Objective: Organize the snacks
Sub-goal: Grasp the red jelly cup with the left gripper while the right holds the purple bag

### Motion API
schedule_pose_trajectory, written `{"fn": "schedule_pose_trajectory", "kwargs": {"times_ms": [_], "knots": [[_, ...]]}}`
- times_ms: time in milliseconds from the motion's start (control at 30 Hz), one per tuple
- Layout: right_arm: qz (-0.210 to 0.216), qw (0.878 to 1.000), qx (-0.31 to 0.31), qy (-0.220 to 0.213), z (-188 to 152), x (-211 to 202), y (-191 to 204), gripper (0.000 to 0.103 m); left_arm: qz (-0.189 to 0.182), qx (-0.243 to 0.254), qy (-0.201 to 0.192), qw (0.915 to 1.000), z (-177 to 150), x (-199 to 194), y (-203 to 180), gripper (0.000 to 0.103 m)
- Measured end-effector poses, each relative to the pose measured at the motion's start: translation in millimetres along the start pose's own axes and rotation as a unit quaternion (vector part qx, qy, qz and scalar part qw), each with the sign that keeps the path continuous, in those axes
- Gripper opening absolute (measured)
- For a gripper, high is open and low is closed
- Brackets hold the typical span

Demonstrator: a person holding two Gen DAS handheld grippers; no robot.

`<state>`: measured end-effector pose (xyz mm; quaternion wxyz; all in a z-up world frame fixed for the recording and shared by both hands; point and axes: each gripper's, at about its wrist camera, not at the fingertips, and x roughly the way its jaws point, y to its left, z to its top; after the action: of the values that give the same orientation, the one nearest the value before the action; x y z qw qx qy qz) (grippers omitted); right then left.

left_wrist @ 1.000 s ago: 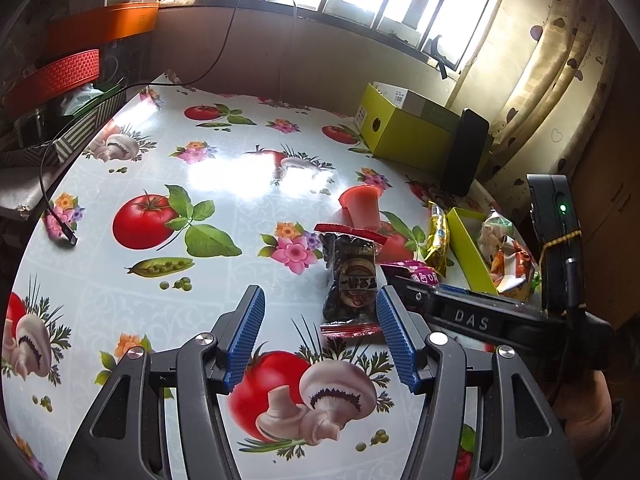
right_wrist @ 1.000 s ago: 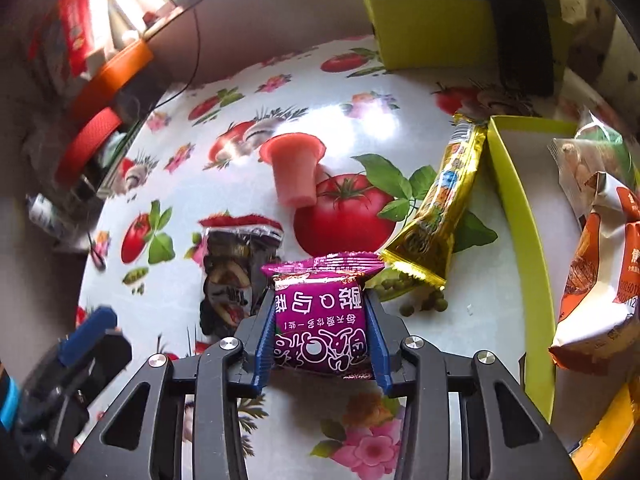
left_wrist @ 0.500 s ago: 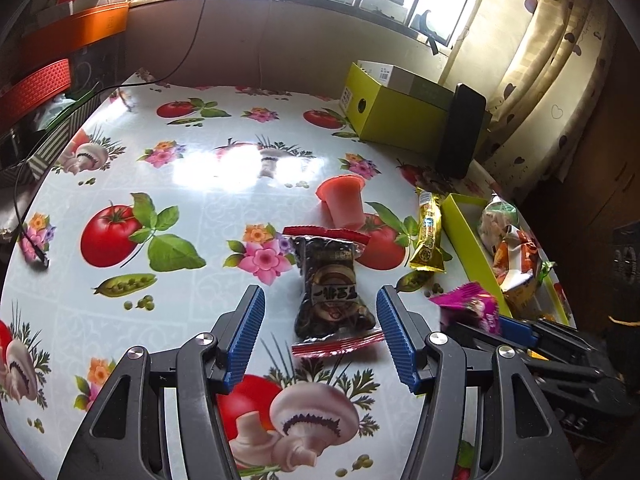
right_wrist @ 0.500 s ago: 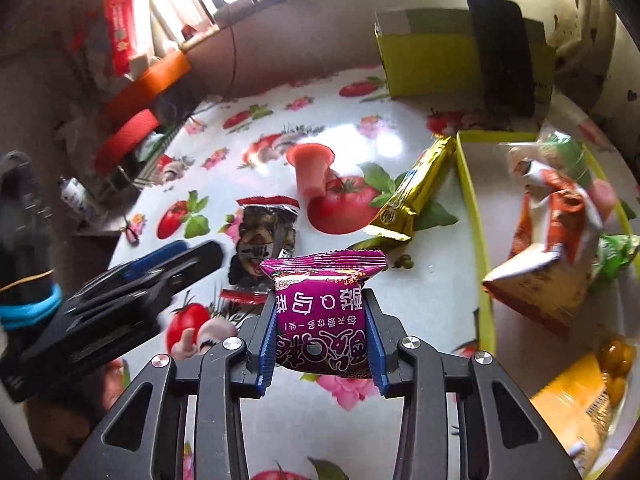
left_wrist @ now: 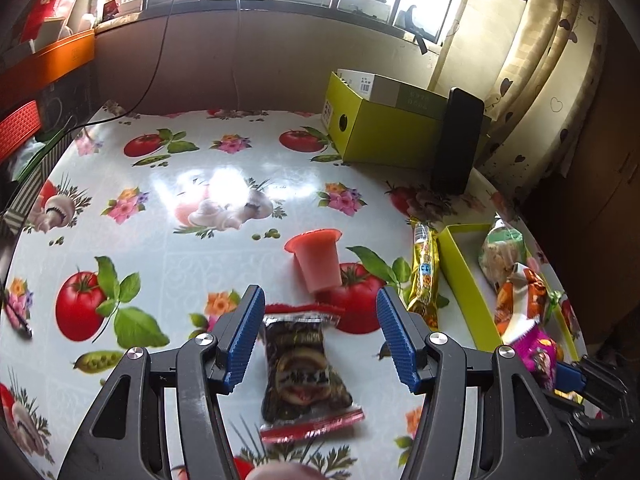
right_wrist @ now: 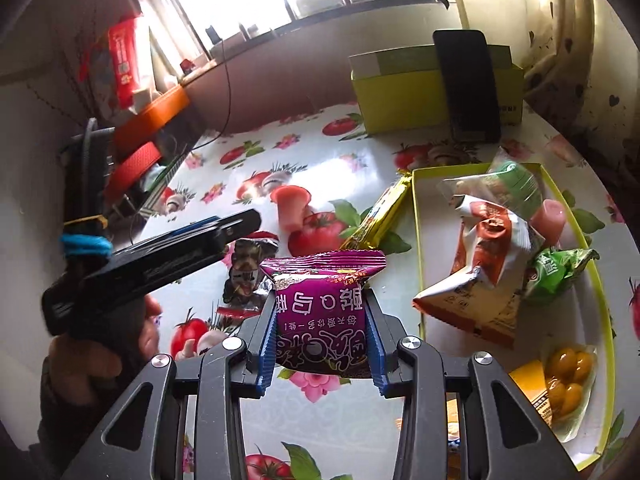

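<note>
Right tongs [right_wrist: 322, 334] clamp a purple snack pkt [right_wrist: 322, 312] btwn both blue pads, pkt lifted clear of the counter [right_wrist: 256, 168], printed face toward the cam w/ text upside down. Just right of it sits the yellow-green tray [right_wrist: 418, 240], already holding an orange/white bag [right_wrist: 486, 264], a green pkt [right_wrist: 556, 270], a pale green pkt [right_wrist: 516, 184] at the far end, a pink jelly cup [right_wrist: 550, 220] and a clear pack of yellow balls [right_wrist: 566, 376] at the near end. Left tongs [left_wrist: 320, 338] stand wide open, pads apart w/ nothing pressed; a dark snack pkt w/ red ends [left_wrist: 302, 368] lies flat on the counter btwn and under them, pads not touching it as far as the left cam shows. Beyond it a 2nd pink jelly cup [left_wrist: 318, 258] sits upside down on a tomato print, and a gold wrapper bar [left_wrist: 424, 272] lies alongside the tray's left wall, outside it. Far back: a yellow-green box [left_wrist: 380, 128] w/ a black phone [left_wrist: 456, 140] leaning on it. In the right cam the left tongs come in from the left, held by a hand [right_wrist: 100, 360].
</note>
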<state>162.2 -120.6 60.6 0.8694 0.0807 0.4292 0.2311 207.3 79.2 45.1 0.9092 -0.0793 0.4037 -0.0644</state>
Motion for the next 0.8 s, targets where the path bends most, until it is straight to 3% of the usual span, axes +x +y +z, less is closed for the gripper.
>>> {"fn": "schedule_pose_trajectory", "kwargs": {"times_ms": [233, 333, 400, 467, 500, 633, 800], "knots": [[0.002, 1.0, 0.009, -0.001, 2, 1, -8, 0.036, 0.016, 0.022, 0.019, 0.9994, 19, 42, -14, 0.059], [0.001, 1.0, 0.008, -0.004, 3, -1, -10, 0.036, 0.03, 0.018, 0.033, 0.9988, 20, 63, -13, 0.046], [0.001, 1.0, 0.008, -0.005, 3, -2, -10, 0.036, 0.034, 0.013, 0.041, 0.9985, 21, 71, -12, 0.043], [0.002, 1.0, 0.008, -0.003, 3, -1, -10, 0.036, 0.045, 0.015, 0.044, 0.9979, 21, 77, -13, 0.031], [0.002, 1.0, 0.008, -0.003, 3, -1, -11, 0.036, 0.049, 0.016, 0.046, 0.9976, 21, 80, -15, 0.031], [0.001, 1.0, 0.011, -0.007, 2, -5, -12, 0.036, 0.046, 0.022, 0.042, 0.9978, 21, 75, -17, 0.03], [0.001, 1.0, 0.012, -0.017, 2, -15, -13, 0.036, 0.037, 0.021, 0.011, 0.999, 16, 42, -19, 0.03]]}}
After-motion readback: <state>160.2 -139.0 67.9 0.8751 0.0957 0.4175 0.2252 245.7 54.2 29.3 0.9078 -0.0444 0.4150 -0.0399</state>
